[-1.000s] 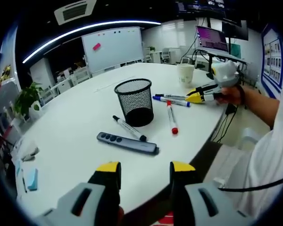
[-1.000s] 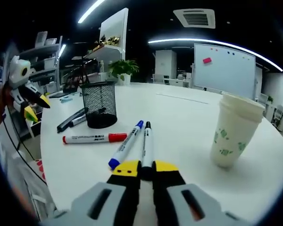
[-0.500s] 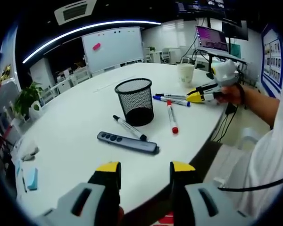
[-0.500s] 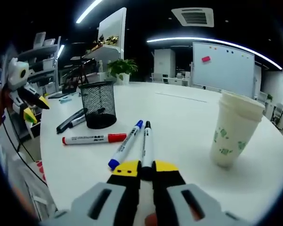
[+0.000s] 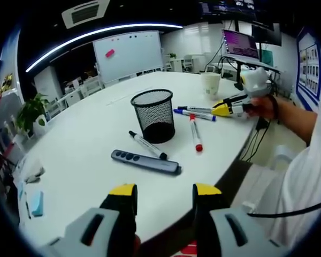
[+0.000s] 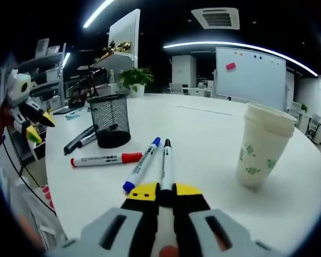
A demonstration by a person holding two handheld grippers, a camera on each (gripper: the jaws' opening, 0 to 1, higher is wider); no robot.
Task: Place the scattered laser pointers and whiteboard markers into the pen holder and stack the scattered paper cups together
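A black mesh pen holder (image 5: 153, 115) (image 6: 111, 120) stands upright on the white table. Beside it lie a grey laser pointer (image 5: 145, 162) (image 6: 76, 139), a black marker (image 5: 147, 145), a red marker (image 5: 195, 134) (image 6: 104, 159) and a blue marker (image 5: 195, 114) (image 6: 142, 171). A second black marker (image 6: 166, 160) lies on the table with its end between the jaws of my right gripper (image 6: 160, 188) (image 5: 222, 110), which is shut on it. A paper cup stack (image 6: 261, 145) (image 5: 210, 83) stands to the right. My left gripper (image 5: 165, 191) (image 6: 41, 128) hovers open off the table edge, holding nothing.
The round white table (image 5: 85, 134) has its near edge just ahead of my left jaws. Sticky notes (image 5: 35, 203) lie at its left. A person's arm (image 5: 289, 120) holds the right gripper. A whiteboard (image 5: 128, 53) and a potted plant (image 5: 29, 112) stand behind.
The right gripper view has drifted slightly; the markers, pointer, holder and cup keep their places. The left gripper has not moved.
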